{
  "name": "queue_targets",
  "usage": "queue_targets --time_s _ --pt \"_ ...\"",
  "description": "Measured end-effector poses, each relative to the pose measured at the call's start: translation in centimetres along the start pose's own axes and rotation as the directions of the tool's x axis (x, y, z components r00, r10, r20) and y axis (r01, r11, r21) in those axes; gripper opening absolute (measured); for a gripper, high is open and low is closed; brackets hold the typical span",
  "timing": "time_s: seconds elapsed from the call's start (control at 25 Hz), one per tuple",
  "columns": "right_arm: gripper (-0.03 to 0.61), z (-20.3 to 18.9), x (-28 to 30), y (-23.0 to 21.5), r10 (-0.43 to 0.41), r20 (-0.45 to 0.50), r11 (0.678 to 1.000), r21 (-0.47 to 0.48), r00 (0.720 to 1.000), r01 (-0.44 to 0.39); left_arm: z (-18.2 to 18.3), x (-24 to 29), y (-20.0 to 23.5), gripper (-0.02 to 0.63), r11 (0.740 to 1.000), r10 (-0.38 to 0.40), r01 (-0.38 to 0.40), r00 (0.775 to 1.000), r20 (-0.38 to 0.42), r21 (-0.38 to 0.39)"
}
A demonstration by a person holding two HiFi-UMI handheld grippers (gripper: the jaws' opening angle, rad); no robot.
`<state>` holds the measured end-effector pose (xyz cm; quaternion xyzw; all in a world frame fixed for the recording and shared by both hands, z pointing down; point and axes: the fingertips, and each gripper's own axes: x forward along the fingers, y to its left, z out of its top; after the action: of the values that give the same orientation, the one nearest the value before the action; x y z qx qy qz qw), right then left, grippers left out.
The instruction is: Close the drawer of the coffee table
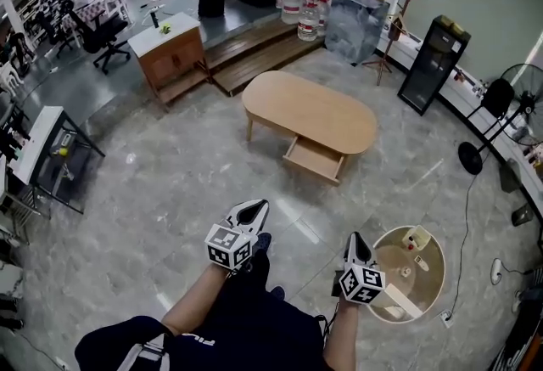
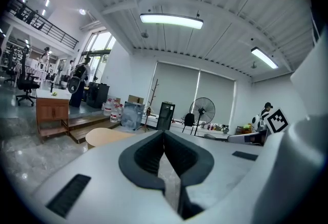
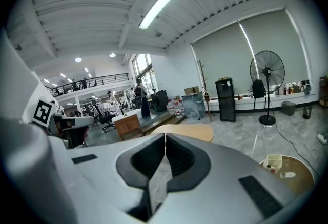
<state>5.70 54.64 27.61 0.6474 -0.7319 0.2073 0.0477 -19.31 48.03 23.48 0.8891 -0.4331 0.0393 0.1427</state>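
The coffee table [image 1: 310,110] stood well away from the person, its drawer [image 1: 314,159] pulled open on the near side. The left gripper [image 1: 253,208] and right gripper [image 1: 354,239] had their jaws together, holding nothing.

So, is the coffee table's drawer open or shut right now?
Open. The drawer juts out from under the coffee table top, and its inside shows in the head view.

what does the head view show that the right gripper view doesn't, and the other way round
Only the head view: the drawer, standing open on the side nearest the person. Only the right gripper view: the ceiling light, and the right gripper with its tongs pressed shut on nothing. Both: the coffee table top, the round side table and the standing fan.
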Motion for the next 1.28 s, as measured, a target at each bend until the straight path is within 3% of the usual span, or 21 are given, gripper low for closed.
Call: queue_targets --time_s 0.48,0.72,1.28 --pt "0.029 0.9 3.3 -1.7 -0.052 -0.011 0.998 -0.024 0.999 0.051 -0.1 4.2 1.7 0.026 1.000 -0.025 0.025 0.999 -0.028 -0.012" --pt "0.029 3.1 7.6 -2.2 -0.067 -0.006 0.997 -0.050 0.998 0.067 1.5 8.0 4.2 0.026 0.997 -0.041 0.040 0.999 -0.002 -0.062" --pt "0.029 8.1 15.1 -2.9 -0.114 0.028 0.993 -0.012 0.993 0.114 5.7 15.3 9.1 0.026 0.997 -0.074 0.074 0.997 -0.006 -0.030"
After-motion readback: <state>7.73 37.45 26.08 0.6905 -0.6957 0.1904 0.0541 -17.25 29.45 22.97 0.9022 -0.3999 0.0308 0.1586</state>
